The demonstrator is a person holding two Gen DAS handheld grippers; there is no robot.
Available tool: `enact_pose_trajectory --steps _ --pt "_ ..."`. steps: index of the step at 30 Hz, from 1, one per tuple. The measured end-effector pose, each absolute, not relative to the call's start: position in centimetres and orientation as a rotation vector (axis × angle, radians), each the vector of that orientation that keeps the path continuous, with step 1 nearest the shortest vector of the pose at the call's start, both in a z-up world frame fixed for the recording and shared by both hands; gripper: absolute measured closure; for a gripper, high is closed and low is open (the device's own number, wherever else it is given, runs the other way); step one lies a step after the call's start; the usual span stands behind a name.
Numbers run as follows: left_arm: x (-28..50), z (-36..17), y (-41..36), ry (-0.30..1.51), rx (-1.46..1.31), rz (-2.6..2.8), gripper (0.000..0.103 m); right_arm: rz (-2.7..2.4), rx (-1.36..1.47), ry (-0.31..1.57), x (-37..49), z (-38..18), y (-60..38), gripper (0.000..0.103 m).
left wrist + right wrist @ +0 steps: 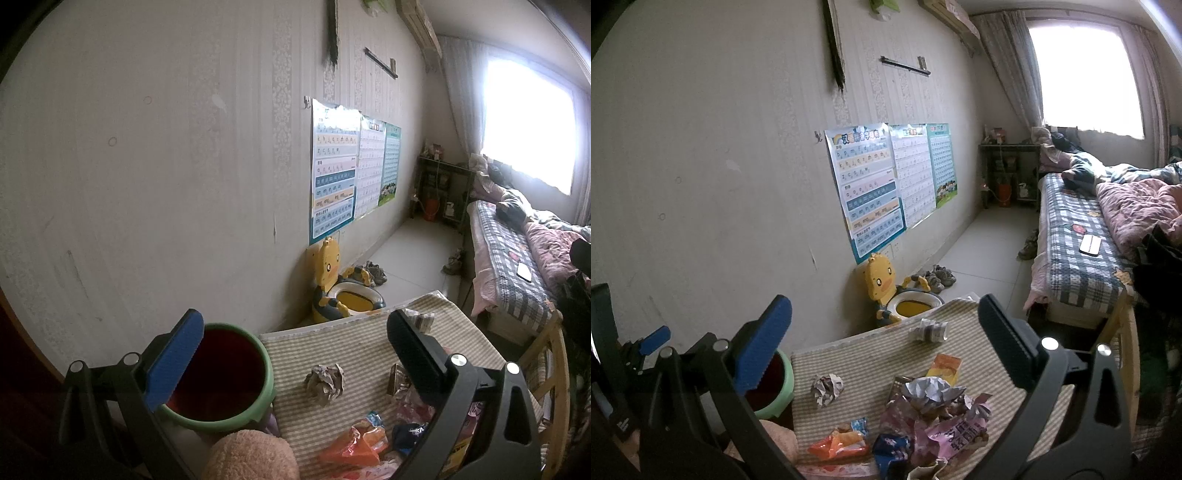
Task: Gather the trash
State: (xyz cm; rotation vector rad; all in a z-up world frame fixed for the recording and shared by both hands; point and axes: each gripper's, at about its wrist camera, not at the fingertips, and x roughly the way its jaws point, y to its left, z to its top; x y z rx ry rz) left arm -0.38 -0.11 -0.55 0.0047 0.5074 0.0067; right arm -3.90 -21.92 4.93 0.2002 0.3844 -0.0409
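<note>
Both your left gripper (295, 350) and right gripper (886, 339) stand apart, empty. No wrapper is visibly collected: crumpled paper (325, 382) and wrappers (934, 417) lie on the table (857, 354); the bin (221, 373) waits at 9 o'clock.

A crumpled grey paper ball (325, 384) lies on the striped table (354, 343) between the left gripper's (295, 354) spread fingers. Orange (354, 445), blue (890, 448) and pink snack wrappers (945, 424) pile nearer that gripper. The green-rimmed bin (221, 376) with a red inside stands upright at its left finger.
</note>
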Motion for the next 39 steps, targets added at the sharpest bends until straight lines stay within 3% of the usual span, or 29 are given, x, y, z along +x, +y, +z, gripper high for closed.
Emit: enact_pose_trajectory --steps 39 --pt "0.2 -0.9 0.0 0.526 0.007 0.025 0.008 -0.023 0.203 0.413 -3.5 3.7 -21.9 0.003"
